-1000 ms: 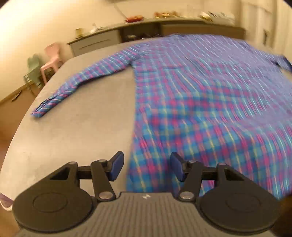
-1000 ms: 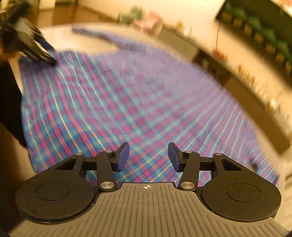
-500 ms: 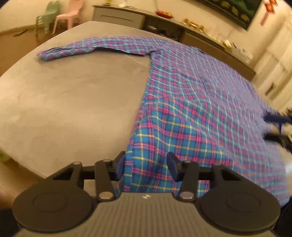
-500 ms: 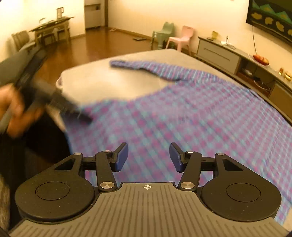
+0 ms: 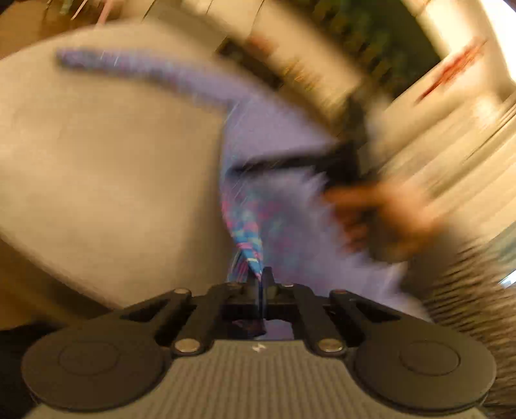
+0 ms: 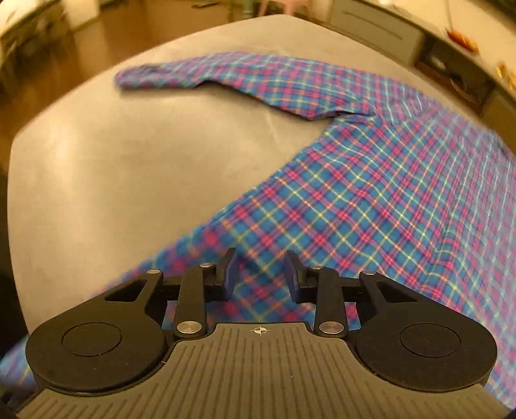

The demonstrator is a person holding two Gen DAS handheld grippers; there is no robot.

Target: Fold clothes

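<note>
Bench point(image 6: 135, 180), grey and rounded at the corners, took up most of both views. Sideboard point(image 6: 380, 29) stood beyond its far edge against the wall.

Plaid shirt point(image 6: 387, 193), blue with pink and yellow lines, lay spread across the right part of the bench, body flat with soft ripples. One sleeve point(image 6: 206, 77) stretched out to the left over bare bench top, cuff end furthest from the body.

Left wrist view badly smeared by motion blur. A hand point(image 5: 387, 219) with a striped sleeve point(image 5: 467, 290) was seen at the right, reaching across over the shirt and gripping a dark tool; detail past that could not be made out.

Left gripper point(image 5: 259, 283): jaws closed together, pinching a bunched edge of the shirt point(image 5: 248, 238). Fabric rose from the jaws in a narrow twisted fold, then widened out towards the bench.

Right gripper point(image 6: 260, 274): held low over the near hem of the shirt, pointing along the fabric towards the sleeve. Jaws stood apart with plaid cloth showing in the gap, nothing pinched between the blue pads point(image 6: 229, 277). Whether the tips touched the cloth could not be told.
</note>
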